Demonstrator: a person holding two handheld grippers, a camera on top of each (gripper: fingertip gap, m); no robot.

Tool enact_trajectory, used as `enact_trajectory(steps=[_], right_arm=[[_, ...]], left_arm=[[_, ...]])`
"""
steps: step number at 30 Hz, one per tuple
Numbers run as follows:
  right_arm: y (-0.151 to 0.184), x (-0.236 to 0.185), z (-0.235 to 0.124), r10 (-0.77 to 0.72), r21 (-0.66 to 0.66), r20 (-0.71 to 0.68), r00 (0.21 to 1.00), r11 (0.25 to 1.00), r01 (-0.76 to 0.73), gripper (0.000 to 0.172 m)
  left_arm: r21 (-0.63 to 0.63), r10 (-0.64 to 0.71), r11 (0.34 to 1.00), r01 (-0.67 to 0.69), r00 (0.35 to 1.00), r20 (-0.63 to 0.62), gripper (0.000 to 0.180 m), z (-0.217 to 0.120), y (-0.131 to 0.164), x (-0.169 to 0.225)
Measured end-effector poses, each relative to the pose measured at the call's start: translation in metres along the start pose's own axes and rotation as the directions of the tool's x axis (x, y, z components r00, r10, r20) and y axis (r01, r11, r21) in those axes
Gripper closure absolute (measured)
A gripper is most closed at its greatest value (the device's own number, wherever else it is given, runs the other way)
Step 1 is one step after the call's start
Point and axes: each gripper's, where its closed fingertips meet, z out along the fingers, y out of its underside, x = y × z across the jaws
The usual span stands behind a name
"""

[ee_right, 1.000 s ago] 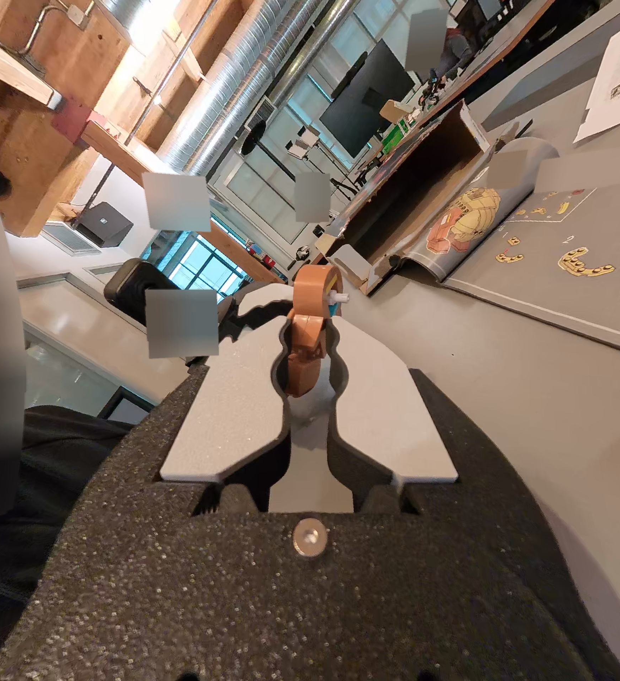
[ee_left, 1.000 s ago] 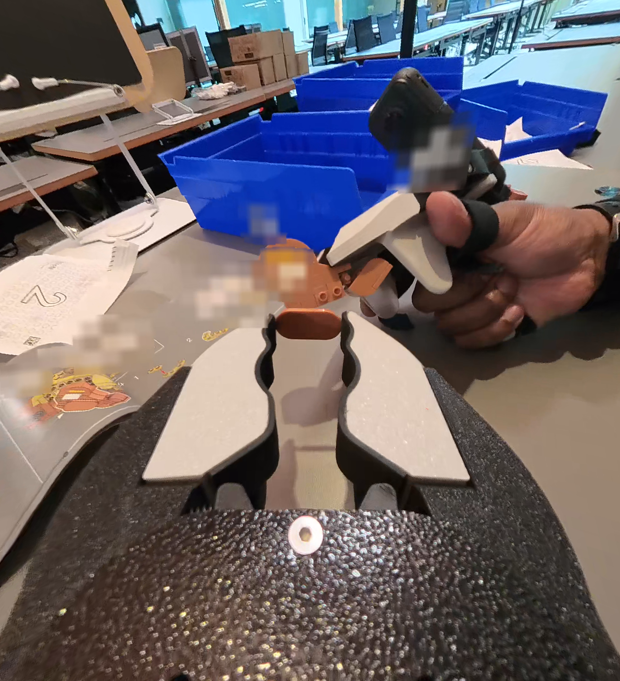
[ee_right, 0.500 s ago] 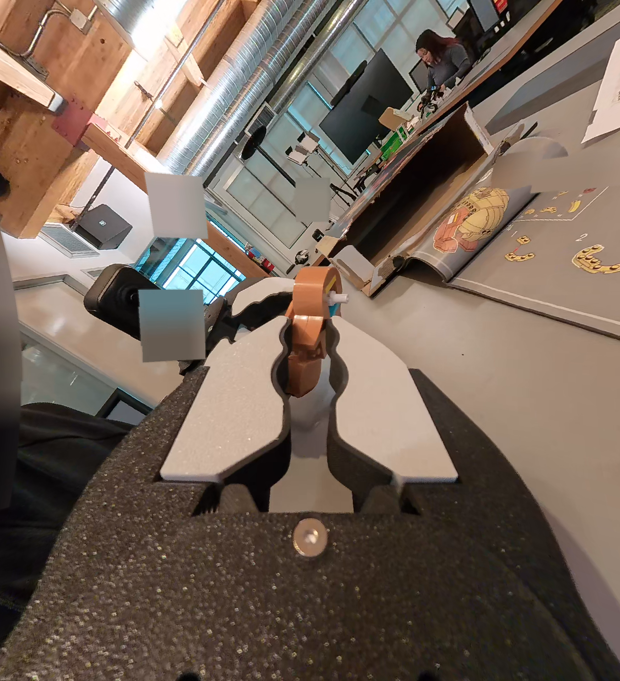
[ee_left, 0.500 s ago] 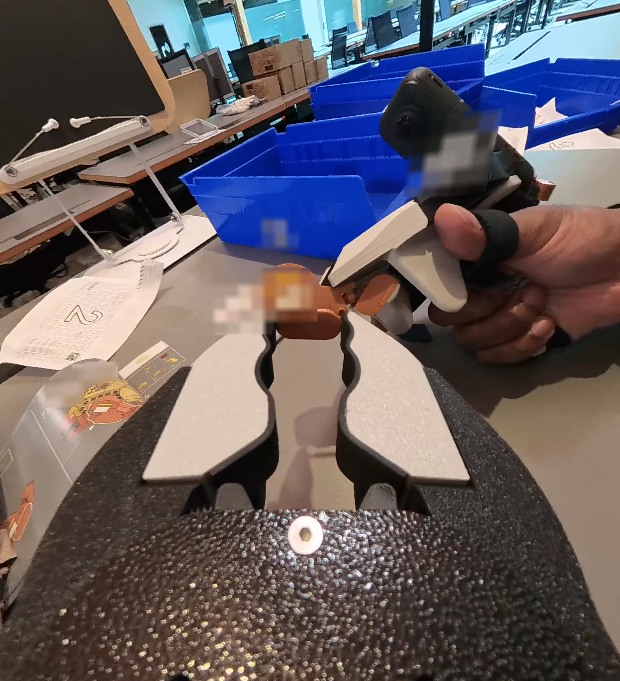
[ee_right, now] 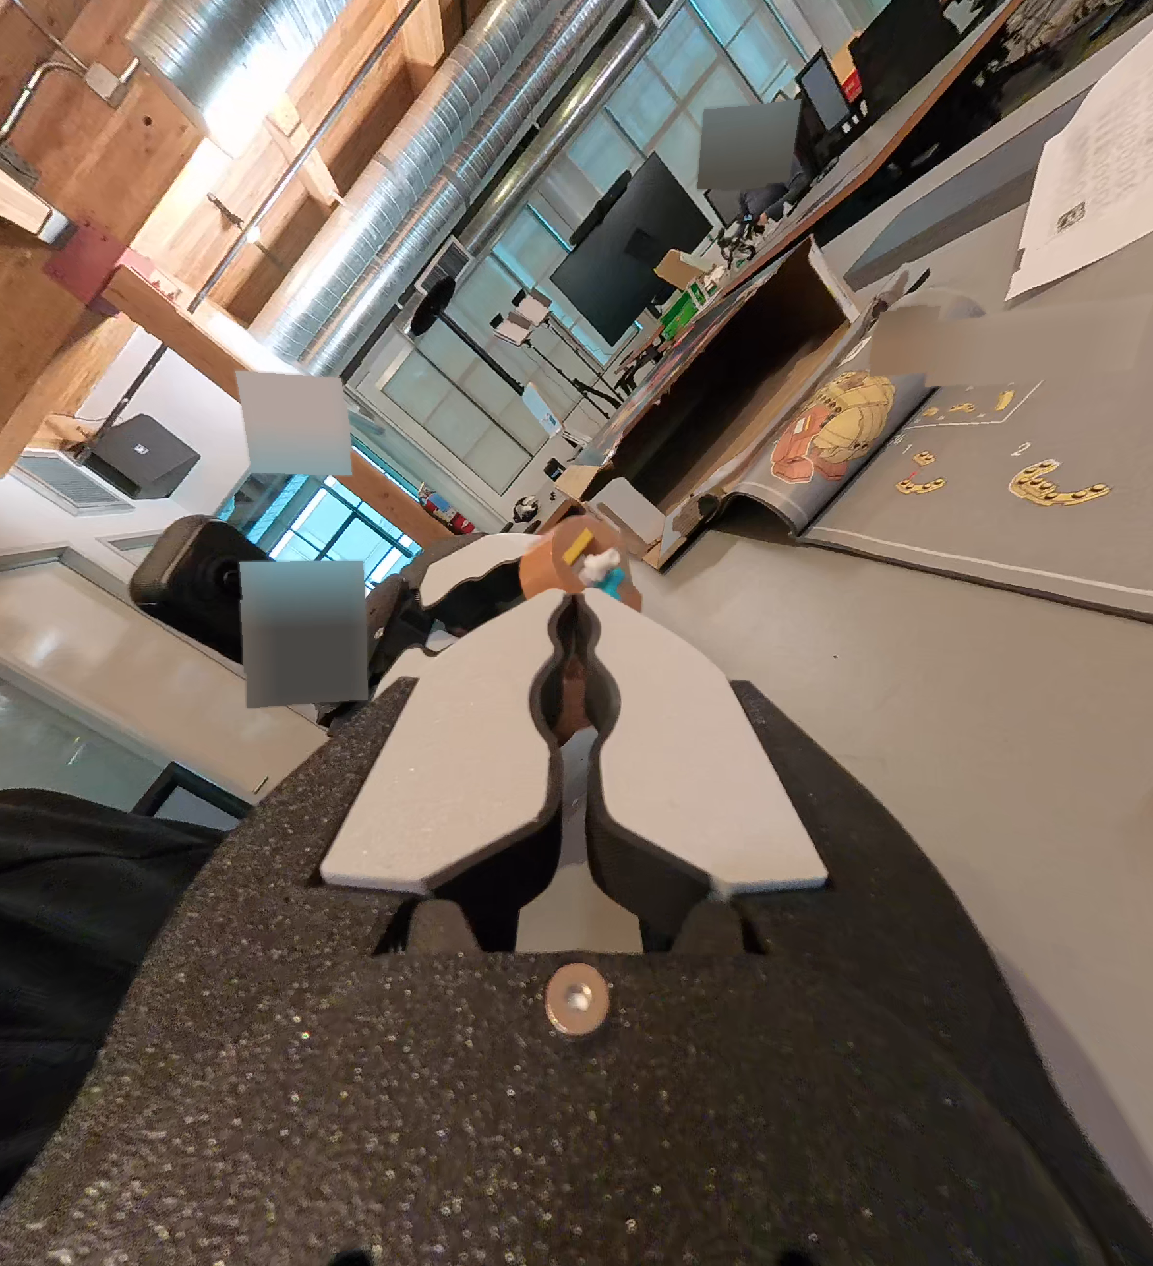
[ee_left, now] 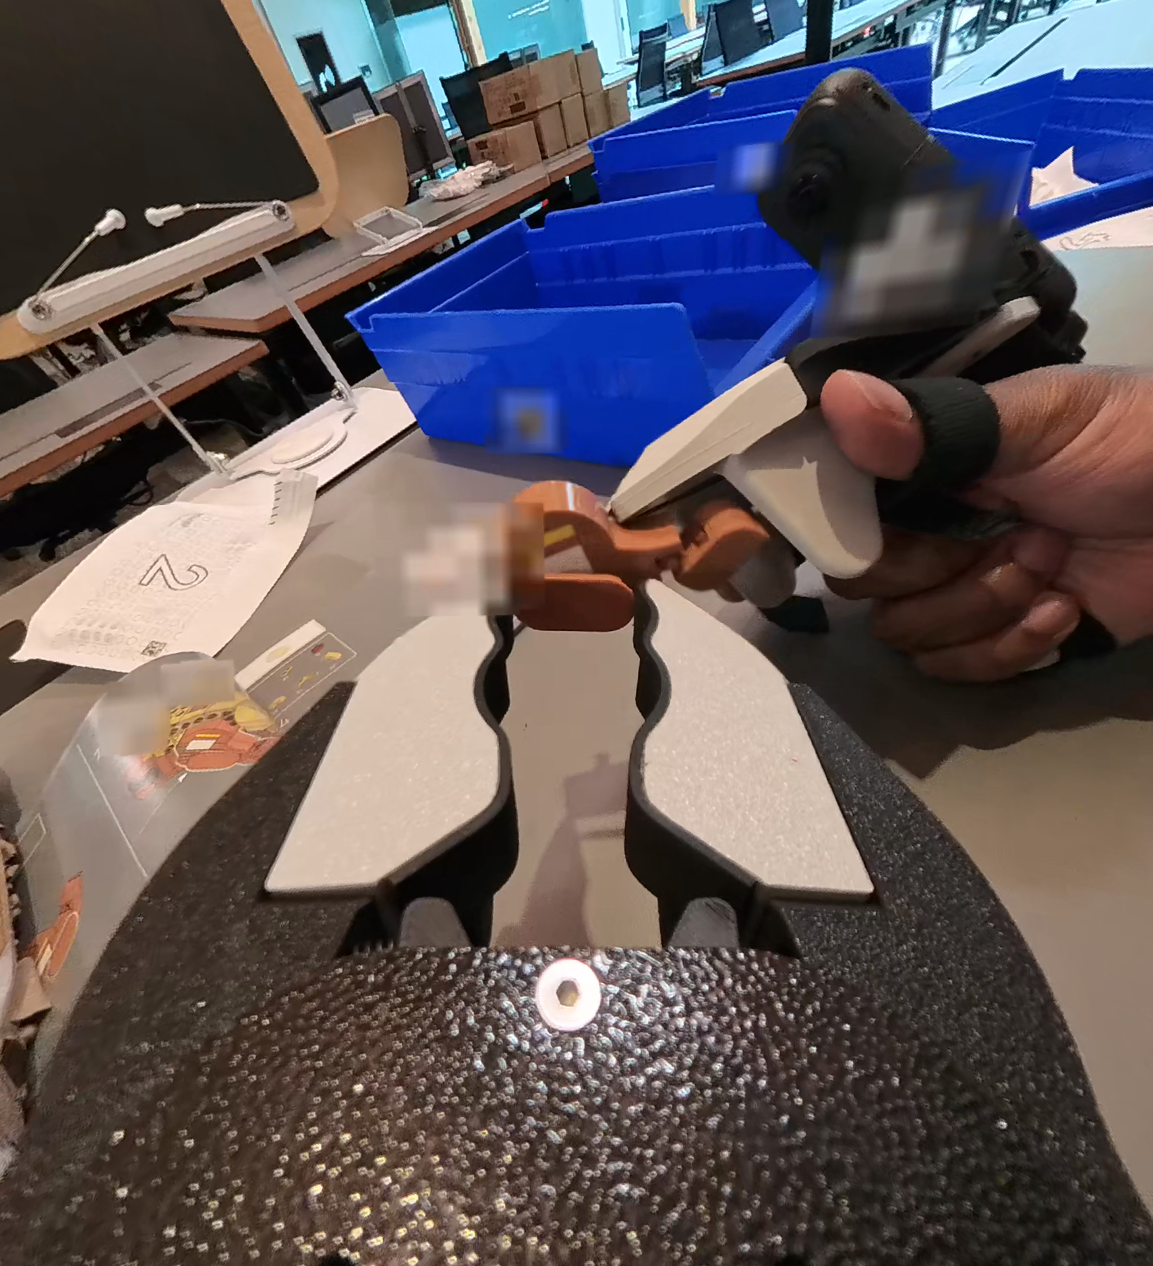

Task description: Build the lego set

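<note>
Brown brick assembly [ee_left: 587, 548] is off the tabletop [ee_left: 971, 856], hanging between the two grippers. Its rounded flat lobe sits right at the tips of the left gripper [ee_left: 570, 616], whose fingers stand spread to the lobe's width and pinch it from both sides. A curved arm runs from the lobe up and to the right, under the upper finger of the right gripper [ee_left: 628, 507], which a hand [ee_left: 1039, 514] steadies from the right.

Change: half a second ago the right fingers stood apart on a thick brown section. Now, in the right wrist view, they are drawn almost together, tips meeting, with only a sliver of brown showing in the hollow behind the tips. The assembly's disc end has also turned. It lies just past the right fingertips and a little left, and its face now shows toward that camera. The left fingers have kept their spread.

Look of the piece: glossy orange-brown, with rounded lobes jointed in a chain. The disc face carries a yellow strip, a white pin and a turquoise bit. Part of it is mosaicked over.

Around it, an open instruction booklet [ee_left: 203, 747] lies left of the left fingers, with a printed sheet [ee_left: 169, 582] beyond that. Blue bins [ee_left: 560, 370] stand ahead of the fingertips, well apart.
</note>
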Motion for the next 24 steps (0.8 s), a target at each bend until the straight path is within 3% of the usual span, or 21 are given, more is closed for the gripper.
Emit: enact_trajectory(steps=[5, 11, 17, 24], right_arm=[[0.006, 0.005, 0.002, 0.02, -0.058, -0.018, 1.0, 0.998, -0.021, 0.172], [0.006, 0.025, -0.006, -0.146, -0.189, -0.12, 0.982, 0.975, 0.121, 0.171], [0.018, 0.043, -0.004, -0.382, -0.425, -0.104, 0.918, 0.852, 0.306, 0.152], [0.036, 0.065, 0.022, -0.468, -0.624, -0.068, 0.881, 0.709, 0.329, 0.139]], left_arm=[[-0.026, -0.07, 0.997, 0.069, 0.997, -0.03, 0.147, 0.0, 0.009, -0.004], [-0.114, -0.064, 0.991, 0.066, 0.998, 0.016, 0.147, -0.006, 0.032, -0.021], [-0.14, 0.013, 0.99, -0.004, 0.998, 0.067, 0.147, -0.023, 0.043, -0.046], [-0.174, 0.045, 0.984, -0.039, 0.999, 0.03, 0.147, -0.035, 0.061, -0.056]])
